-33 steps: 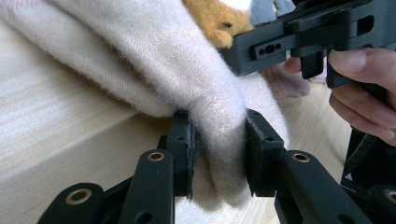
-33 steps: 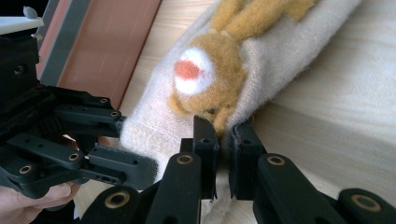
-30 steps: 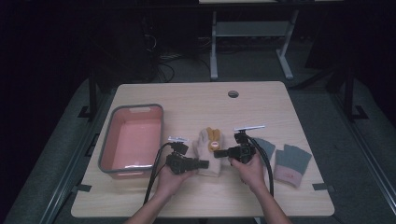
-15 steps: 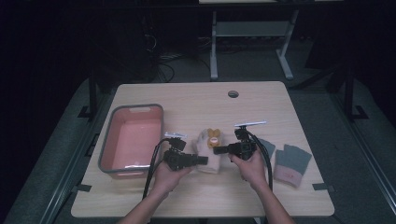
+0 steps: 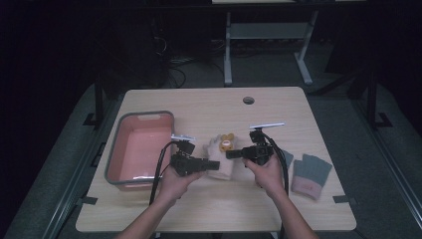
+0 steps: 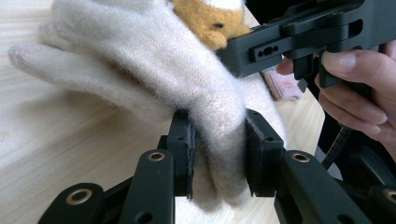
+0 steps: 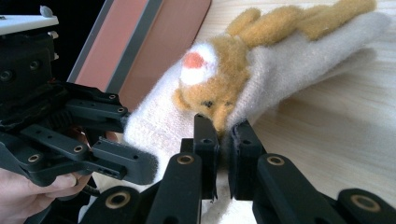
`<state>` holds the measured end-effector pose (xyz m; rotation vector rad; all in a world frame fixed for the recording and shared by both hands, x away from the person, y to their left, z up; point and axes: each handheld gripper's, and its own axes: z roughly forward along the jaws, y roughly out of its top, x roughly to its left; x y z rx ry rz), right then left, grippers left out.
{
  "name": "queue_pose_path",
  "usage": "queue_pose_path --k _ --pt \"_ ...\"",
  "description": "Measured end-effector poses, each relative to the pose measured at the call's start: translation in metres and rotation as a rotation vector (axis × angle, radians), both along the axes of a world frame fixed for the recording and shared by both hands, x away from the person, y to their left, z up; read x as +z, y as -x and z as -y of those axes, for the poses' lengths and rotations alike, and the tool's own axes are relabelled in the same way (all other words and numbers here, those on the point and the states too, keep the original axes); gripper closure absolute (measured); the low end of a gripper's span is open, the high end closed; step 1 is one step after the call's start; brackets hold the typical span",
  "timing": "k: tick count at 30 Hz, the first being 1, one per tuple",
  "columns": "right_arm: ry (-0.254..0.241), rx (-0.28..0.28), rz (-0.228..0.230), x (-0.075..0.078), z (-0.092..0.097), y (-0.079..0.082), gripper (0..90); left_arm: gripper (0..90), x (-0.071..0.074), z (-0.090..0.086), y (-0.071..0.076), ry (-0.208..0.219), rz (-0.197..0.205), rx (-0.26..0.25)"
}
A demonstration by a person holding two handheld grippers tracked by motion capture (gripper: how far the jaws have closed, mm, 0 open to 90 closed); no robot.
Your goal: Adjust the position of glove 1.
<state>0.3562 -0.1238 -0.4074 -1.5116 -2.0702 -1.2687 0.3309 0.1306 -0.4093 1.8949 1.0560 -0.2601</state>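
the cream glove with the small brown bear sewn on it hangs between the two grippers, over the middle of the tabletop, just to the right of the pink tub. the left gripper pinches the cuff end: in the left gripper view its jaws press into a fold of the fuzzy knit, one pad on each side. the right gripper pinches the opposite edge of the glove right under the bear, its jaws nearly pressed together on a thin bit of fabric.

the relation that matters is where the tub lies: it sits to the left of the glove, past the left gripper, so the left hand is the nearer one to it. the glove's long axis runs away from the person, fingers pointing toward the far edge, and the tub's long side runs much the same way, so i judge a sideways carry to the left would bring it over the opening with little or no turning. a grey pair of gloves lies apart on the right, beside the right hand.
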Motion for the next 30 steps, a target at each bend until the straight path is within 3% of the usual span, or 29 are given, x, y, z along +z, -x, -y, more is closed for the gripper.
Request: queue_pose_path --k 12,16,19,30 --pt "-0.011 0.002 0.022 0.018 -0.004 -0.005 83.5 67.0 0.017 -0.007 -0.007 0.012 0.019 -0.01" --pt "-0.013 0.003 0.034 0.027 -0.007 -0.007 83.5 67.0 0.025 -0.01 -0.009 0.03 0.008 0.0" --pt "-0.013 0.006 0.038 0.032 -0.009 -0.008 83.5 67.0 0.03 -0.013 -0.012 0.018 0.026 -0.016" --pt "-0.022 0.014 0.049 0.046 -0.015 -0.016 83.5 67.0 0.042 -0.02 -0.017 0.031 0.035 -0.011"
